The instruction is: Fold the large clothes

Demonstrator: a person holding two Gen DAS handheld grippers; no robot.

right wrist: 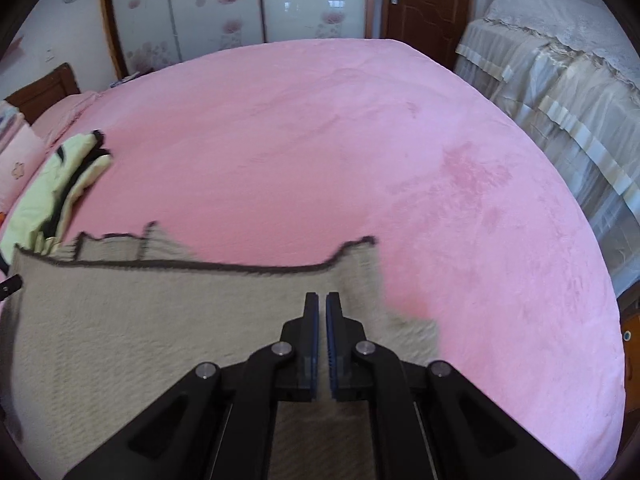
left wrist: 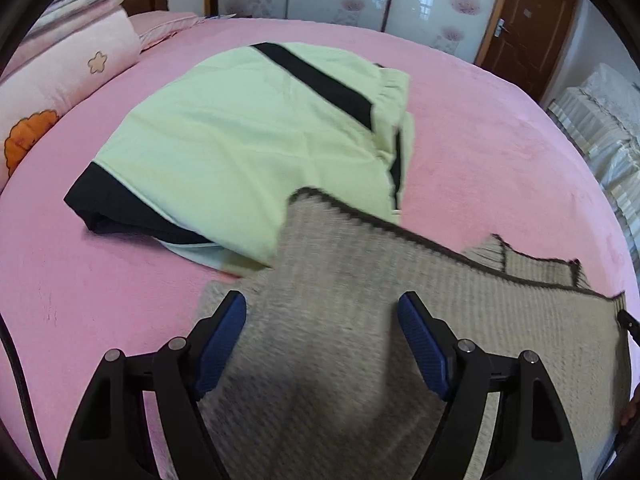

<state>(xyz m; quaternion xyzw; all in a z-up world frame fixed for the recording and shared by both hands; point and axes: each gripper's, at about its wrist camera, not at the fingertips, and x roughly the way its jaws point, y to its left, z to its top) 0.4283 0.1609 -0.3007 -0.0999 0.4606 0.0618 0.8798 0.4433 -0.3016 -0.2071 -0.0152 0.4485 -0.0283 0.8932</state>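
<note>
Two garments lie on the pink bedspread (right wrist: 360, 140): a beige knit sweater (left wrist: 360, 320) with dark trim along its edge, spread nearest the cameras, and a folded pale-green garment (left wrist: 248, 136) with black bands just beyond it, its near corner under the knit. The left gripper (left wrist: 322, 316) hangs over the sweater, jaws wide apart. The right gripper (right wrist: 321, 300) has its blue pads almost together above the sweater's right side; whether knit is pinched between them is unclear.
</note>
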